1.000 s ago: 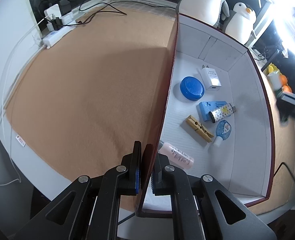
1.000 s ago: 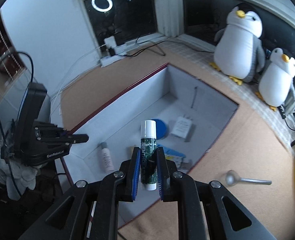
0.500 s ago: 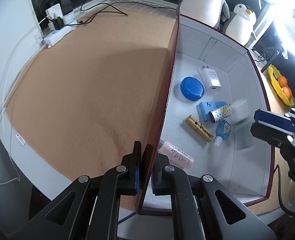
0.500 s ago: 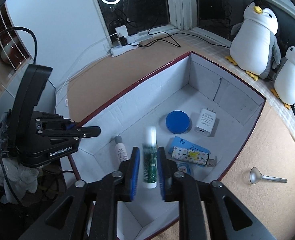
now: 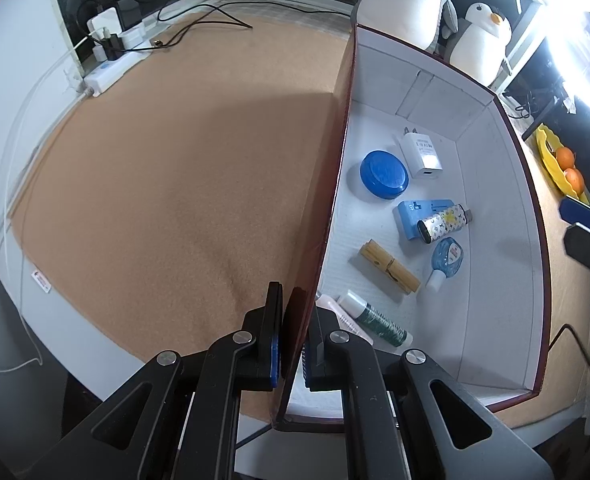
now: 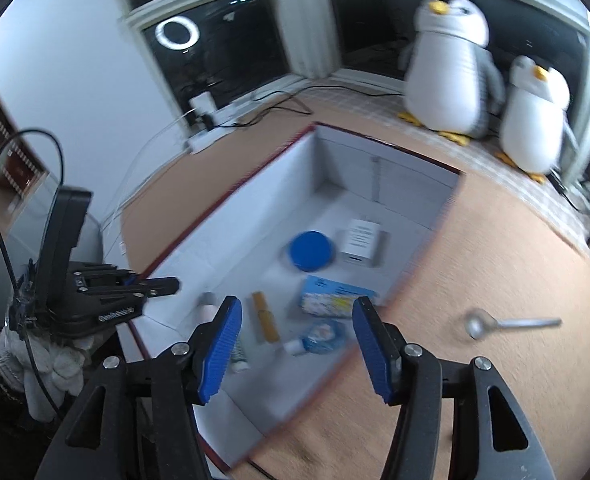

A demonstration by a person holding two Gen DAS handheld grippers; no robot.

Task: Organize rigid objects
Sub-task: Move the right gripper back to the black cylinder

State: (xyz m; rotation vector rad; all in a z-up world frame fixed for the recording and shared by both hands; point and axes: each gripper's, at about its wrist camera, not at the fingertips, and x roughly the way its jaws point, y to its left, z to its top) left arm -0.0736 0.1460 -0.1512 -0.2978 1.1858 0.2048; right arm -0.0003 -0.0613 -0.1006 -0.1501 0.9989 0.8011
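A white-lined box with a red rim (image 5: pixel 337 128) holds several items. A green tube with a white cap (image 5: pixel 377 320) lies at its near end beside a pink bottle (image 5: pixel 329 305). A blue lid (image 5: pixel 384 169), white charger (image 5: pixel 421 151), blue case (image 5: pixel 415 214), patterned tube (image 5: pixel 445 222), wooden clip (image 5: pixel 389 267) and blue tape dispenser (image 5: pixel 447 258) lie further in. My left gripper (image 5: pixel 293 344) is shut on the box's left wall. My right gripper (image 6: pixel 295 350) is open and empty above the box's (image 6: pixel 231 204) near end. A metal spoon (image 6: pixel 507 324) lies outside on the cork mat.
Two plush penguins (image 6: pixel 451 64) stand behind the box. A power strip with cables (image 5: pixel 111 68) sits at the mat's far left corner. A yellow dish with oranges (image 5: pixel 563 164) is at the right. The table edge runs close to the box's near end.
My right gripper opened and let go of the green tube, which now lies in the box beside the pink bottle. The right gripper then pulled back and up. The left gripper has not moved.
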